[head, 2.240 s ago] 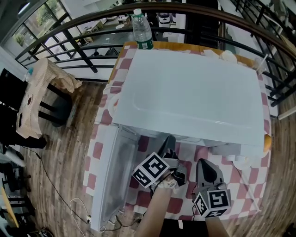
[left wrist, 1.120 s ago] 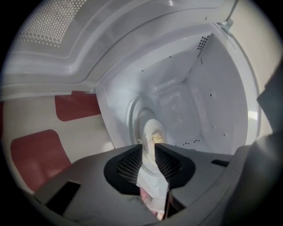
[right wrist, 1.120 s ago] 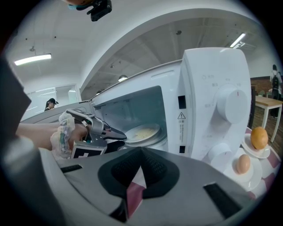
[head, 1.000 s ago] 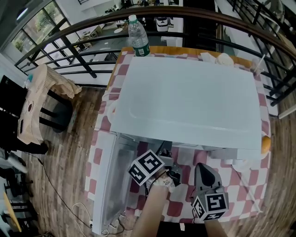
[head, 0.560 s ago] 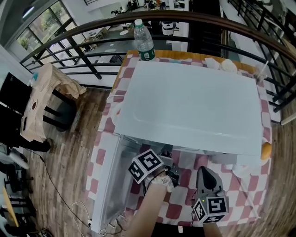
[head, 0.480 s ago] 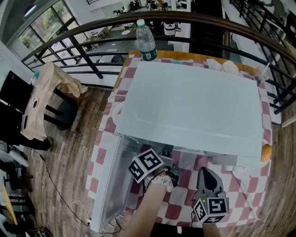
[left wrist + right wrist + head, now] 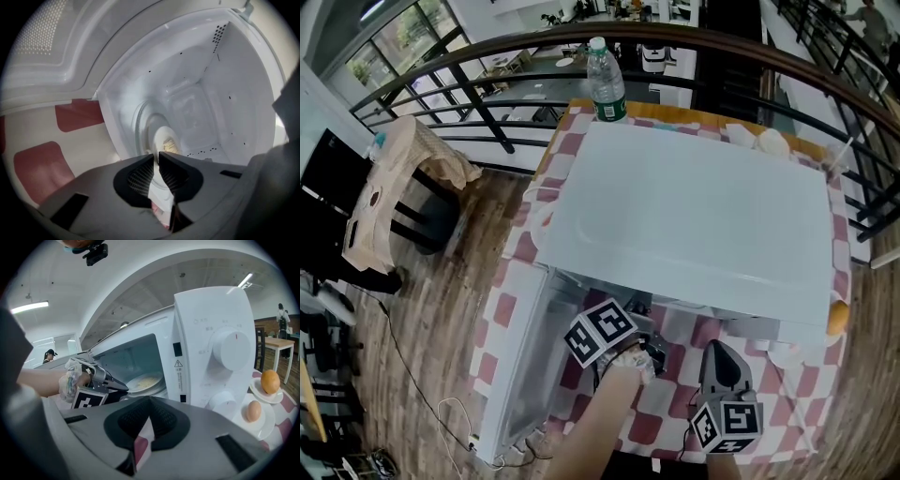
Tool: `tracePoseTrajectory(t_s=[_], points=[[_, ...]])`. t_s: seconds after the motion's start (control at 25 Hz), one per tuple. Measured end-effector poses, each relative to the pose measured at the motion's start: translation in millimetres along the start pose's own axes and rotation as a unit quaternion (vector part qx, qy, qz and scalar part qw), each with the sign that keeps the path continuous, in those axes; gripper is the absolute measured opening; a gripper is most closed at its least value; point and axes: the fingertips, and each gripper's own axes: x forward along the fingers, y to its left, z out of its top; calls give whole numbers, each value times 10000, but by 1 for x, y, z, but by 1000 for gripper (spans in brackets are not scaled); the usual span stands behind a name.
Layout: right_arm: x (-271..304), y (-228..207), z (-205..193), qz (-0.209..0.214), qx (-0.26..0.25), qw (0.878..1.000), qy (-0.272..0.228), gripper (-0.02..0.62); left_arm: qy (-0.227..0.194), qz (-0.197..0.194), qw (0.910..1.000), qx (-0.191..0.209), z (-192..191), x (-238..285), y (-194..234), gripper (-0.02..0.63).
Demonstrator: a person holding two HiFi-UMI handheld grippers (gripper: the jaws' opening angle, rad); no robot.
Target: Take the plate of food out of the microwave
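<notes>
Scene: You stand over a white microwave (image 7: 694, 206) on a red-and-white checked table (image 7: 649, 428). Its door (image 7: 520, 366) is swung wide toward the lower left of the head view.
Plate of food: The plate of food (image 7: 144, 380) sits inside the oven cavity with pale food on it, at centre in both gripper views.
Left tool: Your left tool (image 7: 157, 157) reaches into the open cavity. Its jaws are closing with only a narrow gap left, and the plate's rim is right at their tips.
Right tool: Your right tool (image 7: 150, 401) waits outside, low in front of the control panel. Its jaws are together with nothing between them.
Around: A water bottle (image 7: 606, 67) stands behind the microwave at the top of the head view. An orange fruit (image 7: 270, 380) and an egg (image 7: 253, 410) rest on small dishes at the right edge of the right gripper view.
</notes>
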Motion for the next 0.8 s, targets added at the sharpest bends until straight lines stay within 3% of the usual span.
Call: tracePoseTrajectory(t_s=[0.8], points=[[-2,13,-6,228,-137,9996,92,-2,-202,-239,9992,-239,-18,-28,3,44]])
